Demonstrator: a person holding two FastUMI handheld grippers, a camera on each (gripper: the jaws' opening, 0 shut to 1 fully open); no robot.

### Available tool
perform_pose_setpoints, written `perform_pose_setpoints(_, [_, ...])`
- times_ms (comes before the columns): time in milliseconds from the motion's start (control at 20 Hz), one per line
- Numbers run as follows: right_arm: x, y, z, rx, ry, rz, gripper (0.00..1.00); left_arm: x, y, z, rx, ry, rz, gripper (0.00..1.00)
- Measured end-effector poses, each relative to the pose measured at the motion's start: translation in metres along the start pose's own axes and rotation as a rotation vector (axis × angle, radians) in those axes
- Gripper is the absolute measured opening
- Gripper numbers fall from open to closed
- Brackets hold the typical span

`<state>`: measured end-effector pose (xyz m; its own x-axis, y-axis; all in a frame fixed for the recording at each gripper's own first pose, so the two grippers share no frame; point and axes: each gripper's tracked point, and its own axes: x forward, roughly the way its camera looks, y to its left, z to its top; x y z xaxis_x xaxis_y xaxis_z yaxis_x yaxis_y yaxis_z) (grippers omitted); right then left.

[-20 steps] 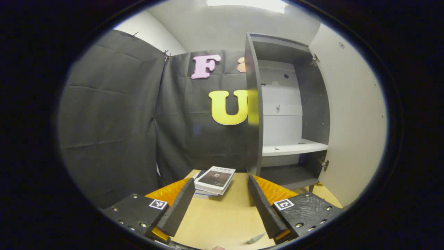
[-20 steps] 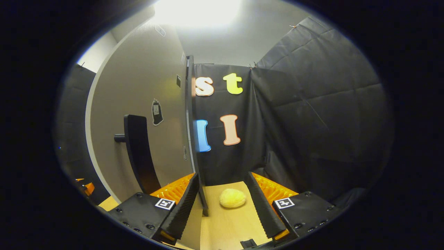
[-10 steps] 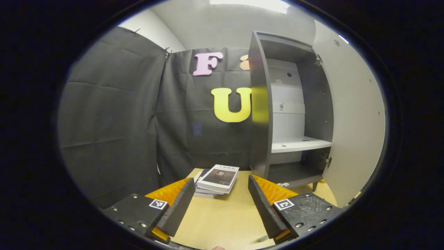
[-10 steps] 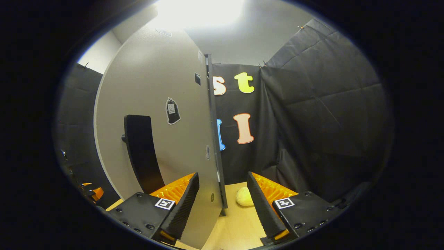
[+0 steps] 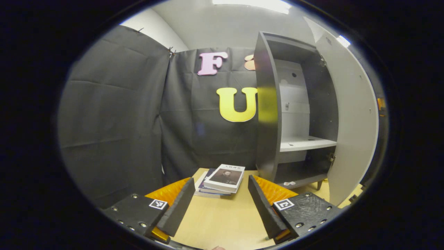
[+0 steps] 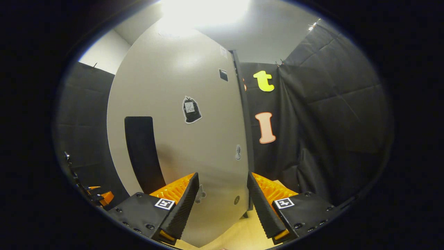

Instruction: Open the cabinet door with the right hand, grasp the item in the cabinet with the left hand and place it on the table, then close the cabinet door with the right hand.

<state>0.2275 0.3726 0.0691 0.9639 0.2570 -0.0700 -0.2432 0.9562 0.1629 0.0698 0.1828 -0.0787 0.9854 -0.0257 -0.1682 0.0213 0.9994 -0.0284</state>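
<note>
Left gripper (image 5: 219, 201) hangs over the pale wooden table (image 5: 222, 225) with its fingers spread wide and nothing between them. Just ahead of the tips lies a small stack of books (image 5: 222, 178), flat on the tabletop (top cover shows a dark portrait), beside the foot of the cabinet (image 5: 269, 114). That cabinet stands open, its white shelf (image 5: 305, 142) bare, its cabinet door (image 5: 353, 132) swung out to the right in the left gripper view. Over to the right gripper (image 6: 222, 201): fingers also parted, gripping nothing, and the door's outer face (image 6: 180, 139) sits close in front of them, its edge between the tips. A dark curved handle (image 6: 142, 152) stands off to the left on that face.
</note>
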Motion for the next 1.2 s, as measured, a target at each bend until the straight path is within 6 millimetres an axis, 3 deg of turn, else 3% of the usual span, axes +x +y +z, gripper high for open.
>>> perform_pose_setpoints(50, [0.006,0.004,-0.001,-0.003,-0.001,0.014,0.84,0.0,0.003,-0.001,0.001,0.003,0.005,0.92])
perform_pose_setpoints(100, [0.013,0.011,-0.002,-0.002,0.002,0.039,0.9,0.0,0.006,-0.003,0.002,0.007,0.012,0.92])
perform_pose_setpoints(250, [0.034,0.035,-0.003,-0.005,0.011,0.101,0.87,-0.004,0.014,-0.005,0.001,0.013,0.025,0.92])
perform_pose_setpoints(300, [0.041,0.042,-0.003,-0.012,0.014,0.116,0.91,-0.006,0.016,-0.007,0.003,0.013,0.031,0.92])
perform_pose_setpoints(400, [0.046,0.05,-0.003,-0.034,0.009,0.136,0.89,-0.009,0.021,-0.008,-0.001,0.017,0.046,0.92])
perform_pose_setpoints(500, [0.046,0.054,-0.005,-0.044,0.007,0.147,0.94,-0.013,0.022,-0.008,-0.013,0.025,0.053,0.92])
perform_pose_setpoints(750, [0.047,0.058,-0.012,-0.015,0.025,0.198,0.93,-0.014,0.006,0.01,0.005,-0.013,0.062,0.92])
perform_pose_setpoints(850, [0.047,0.057,-0.014,-0.019,0.033,0.21,0.96,-0.013,-0.006,0.017,0.007,-0.024,0.061,0.95])
perform_pose_setpoints(950, [0.044,0.051,-0.015,-0.024,0.037,0.21,0.92,-0.013,-0.017,0.025,0.012,-0.036,0.06,0.92])
perform_pose_setpoints(1200, [0.029,0.018,-0.01,-0.028,0.031,0.184,0.92,-0.015,-0.041,0.05,0.031,-0.073,0.072,0.92])
